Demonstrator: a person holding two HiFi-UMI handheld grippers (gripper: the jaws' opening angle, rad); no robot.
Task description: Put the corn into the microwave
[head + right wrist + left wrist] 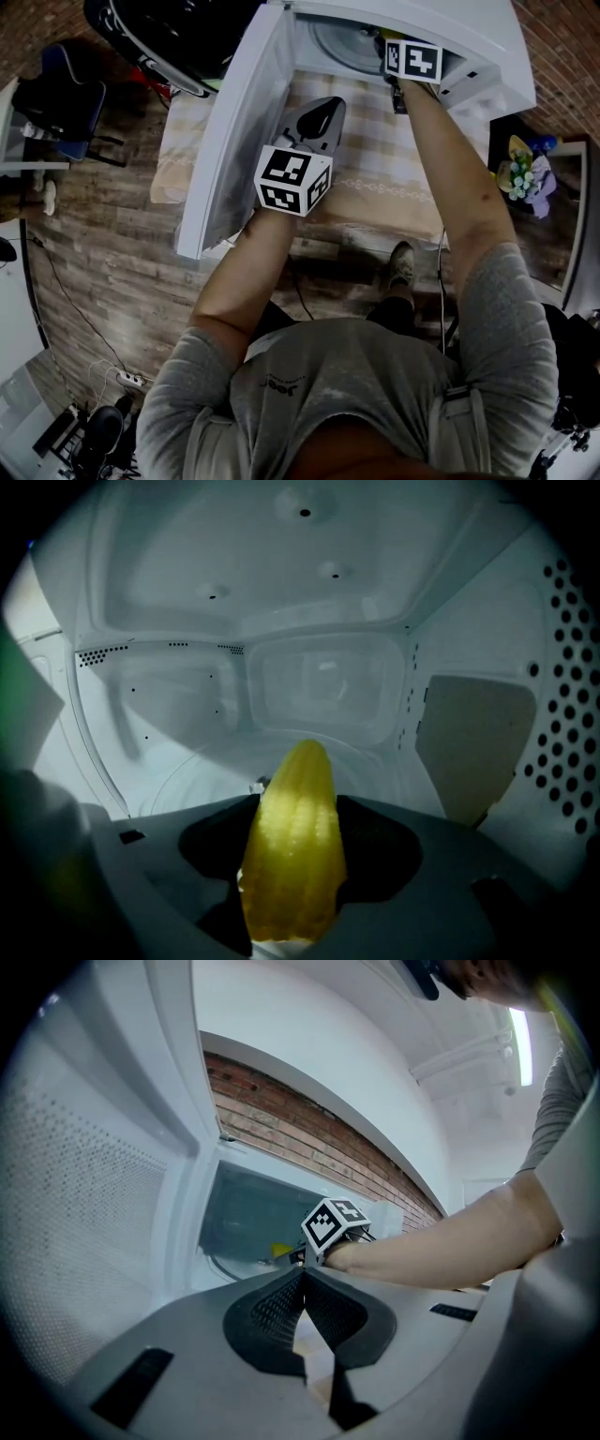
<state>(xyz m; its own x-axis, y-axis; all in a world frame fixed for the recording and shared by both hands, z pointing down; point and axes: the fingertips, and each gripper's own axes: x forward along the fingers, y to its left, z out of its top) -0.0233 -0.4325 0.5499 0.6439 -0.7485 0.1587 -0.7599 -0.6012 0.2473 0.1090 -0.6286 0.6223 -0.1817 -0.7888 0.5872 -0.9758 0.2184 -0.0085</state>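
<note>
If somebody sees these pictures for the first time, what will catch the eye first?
The yellow corn stands out most: the right hand-held gripper holds it inside the white microwave, over the round turntable. Next comes the wide-open door of the oven, with the left hand-held gripper shut and empty beside it.

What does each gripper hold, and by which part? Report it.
The right gripper grips the corn by its rear part, and the tip sticks out ahead into the microwave. The left gripper is shut on nothing.
</note>
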